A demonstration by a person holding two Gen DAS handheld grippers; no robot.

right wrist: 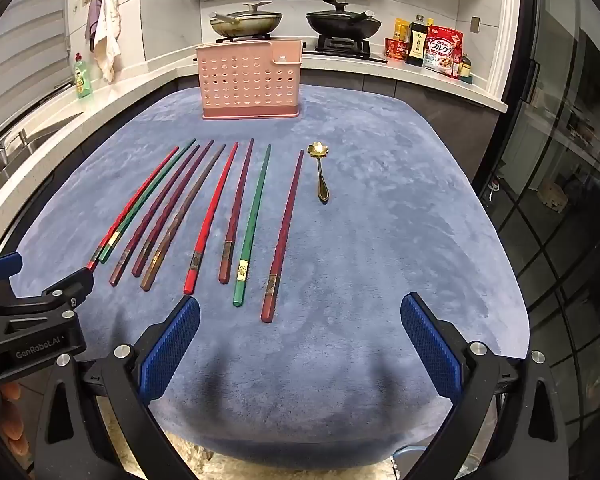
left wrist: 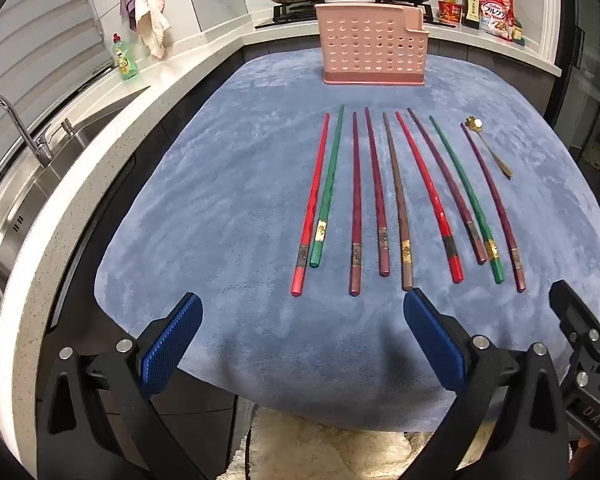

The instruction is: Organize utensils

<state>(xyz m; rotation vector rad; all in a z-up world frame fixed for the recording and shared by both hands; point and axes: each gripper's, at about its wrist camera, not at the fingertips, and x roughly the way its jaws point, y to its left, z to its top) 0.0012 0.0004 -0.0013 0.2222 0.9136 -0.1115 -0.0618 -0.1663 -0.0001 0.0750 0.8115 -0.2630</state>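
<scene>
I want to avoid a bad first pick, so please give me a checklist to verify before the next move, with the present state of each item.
1. Left claw open and empty: ok.
2. Right claw open and empty: ok.
3. Nine chopsticks lie flat on the blue cloth, none yet picked; the red chopstick lies apart from its neighbours: ok.
4. The two leftmost, red chopstick and green chopstick, lie very close; whether they touch: cannot tell.
5. Gold spoon lies apart from the chopsticks: ok.
6. Pink utensil holder stands upright at the far side; whether its inside is free: cannot tell.
</scene>
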